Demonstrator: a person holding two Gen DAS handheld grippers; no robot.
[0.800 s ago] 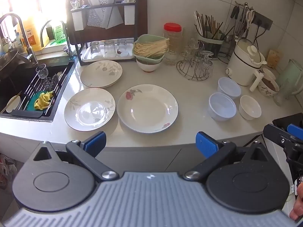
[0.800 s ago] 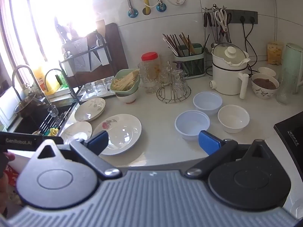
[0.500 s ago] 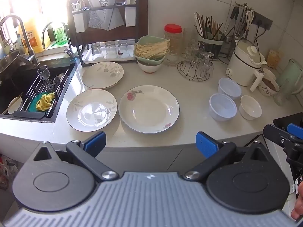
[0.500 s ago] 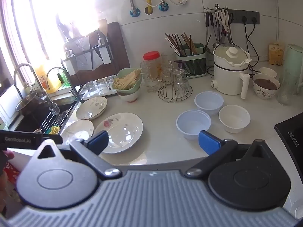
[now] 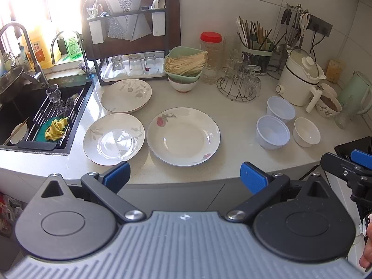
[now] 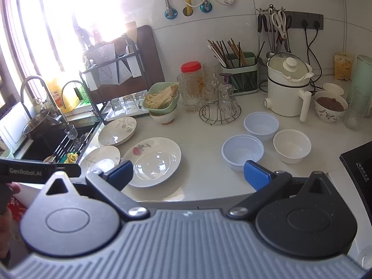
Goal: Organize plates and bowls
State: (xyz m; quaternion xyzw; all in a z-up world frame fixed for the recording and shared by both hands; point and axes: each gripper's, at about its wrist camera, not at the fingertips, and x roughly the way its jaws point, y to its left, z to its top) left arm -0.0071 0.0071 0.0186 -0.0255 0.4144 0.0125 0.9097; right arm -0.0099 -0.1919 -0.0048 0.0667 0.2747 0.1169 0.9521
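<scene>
Three plates lie flat on the white countertop [image 5: 232, 167] beside the sink [image 5: 34, 116]: the rose-patterned plate [image 5: 183, 136] nearest the front edge, a leaf-patterned plate [image 5: 114, 138] just to its left, another leaf-patterned plate [image 5: 126, 95] behind. To the right sit two pale blue plastic bowls [image 5: 272, 132] and a small white bowl [image 5: 306, 131], close together. The left gripper [image 5: 184, 174] and right gripper [image 6: 188, 173] both hang off the counter's front edge, jaws spread wide, holding nothing. The plates look glazed, so stiff, slick and chip-prone; I'd pinch each at its raised rim. The plastic bowls probably weigh little and flex at the wall. Open counter lies between plates and bowls; the glass rack [image 5: 239, 86] and electric pot [image 5: 300, 79] crowd the back.
</scene>
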